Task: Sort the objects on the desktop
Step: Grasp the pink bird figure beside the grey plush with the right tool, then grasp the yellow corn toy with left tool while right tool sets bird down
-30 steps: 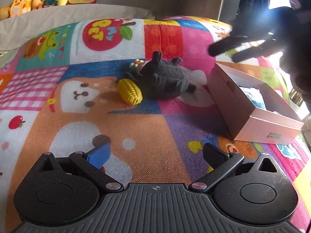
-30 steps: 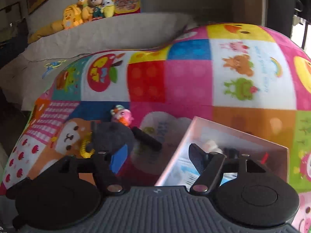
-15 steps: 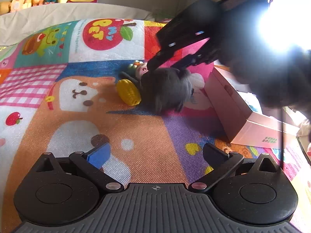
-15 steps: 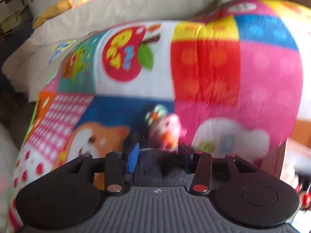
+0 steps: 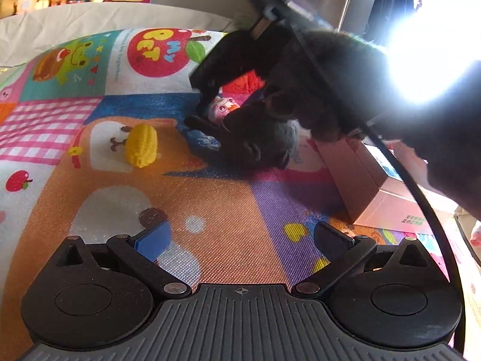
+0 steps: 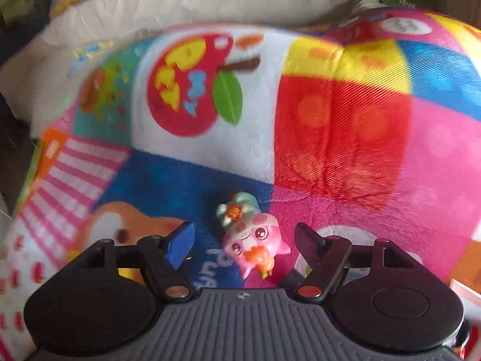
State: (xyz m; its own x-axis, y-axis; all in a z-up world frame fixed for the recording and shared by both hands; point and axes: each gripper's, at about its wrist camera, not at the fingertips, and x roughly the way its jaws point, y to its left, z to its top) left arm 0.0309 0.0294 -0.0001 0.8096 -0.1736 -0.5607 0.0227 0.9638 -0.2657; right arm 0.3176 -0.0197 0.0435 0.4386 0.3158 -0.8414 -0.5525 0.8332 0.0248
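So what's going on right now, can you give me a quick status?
Right tool open, straddling the pink pig figurine, not gripping. Left tool open, empty, hovering over the mat. Grey plush lies close beside the figurine; yellow corn toy apart.

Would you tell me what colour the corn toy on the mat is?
The corn toy is yellow, clearest in the left wrist view.
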